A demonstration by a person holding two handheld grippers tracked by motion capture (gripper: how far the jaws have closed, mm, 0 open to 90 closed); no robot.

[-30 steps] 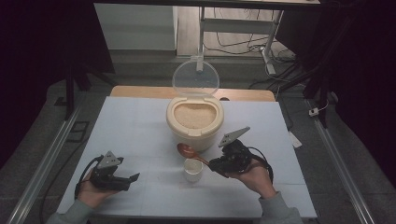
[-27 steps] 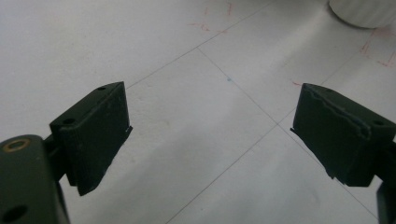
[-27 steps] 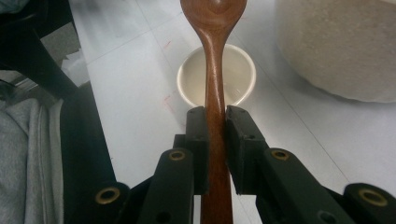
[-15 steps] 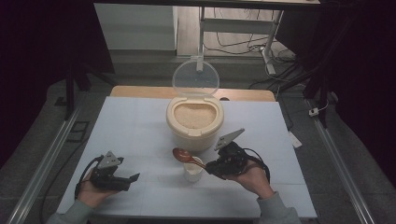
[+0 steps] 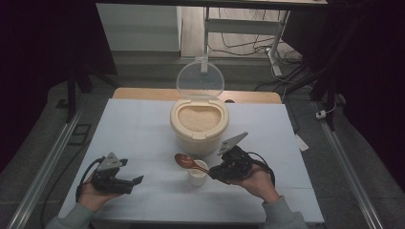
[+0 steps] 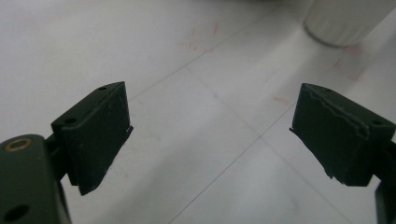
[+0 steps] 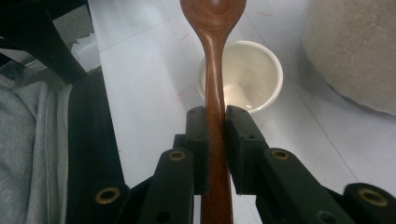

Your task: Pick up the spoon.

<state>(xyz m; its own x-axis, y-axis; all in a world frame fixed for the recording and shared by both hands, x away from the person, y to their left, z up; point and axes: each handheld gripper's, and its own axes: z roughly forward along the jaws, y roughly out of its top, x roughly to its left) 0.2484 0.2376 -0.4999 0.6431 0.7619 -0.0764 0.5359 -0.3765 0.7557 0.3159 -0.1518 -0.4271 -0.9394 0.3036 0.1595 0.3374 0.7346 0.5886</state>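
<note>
**Spooning rice into the cup**

The right gripper [image 5: 216, 170] has its jaws clamped on the wooden spoon [image 7: 214, 60] handle; the bowl hangs over the white cup [image 5: 197, 172] near the worktop's front edge. Keep the spoon level, and dip into the rice container [image 5: 199, 125] behind. The left gripper [image 5: 128, 182] rests wide open, empty, near the front left corner.

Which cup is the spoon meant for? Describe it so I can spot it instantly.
Find the big cream rice container at the table's centre. Just in front of it stands a small white cup, under the wooden spoon held by the right gripper. It's the lone cup.
</note>
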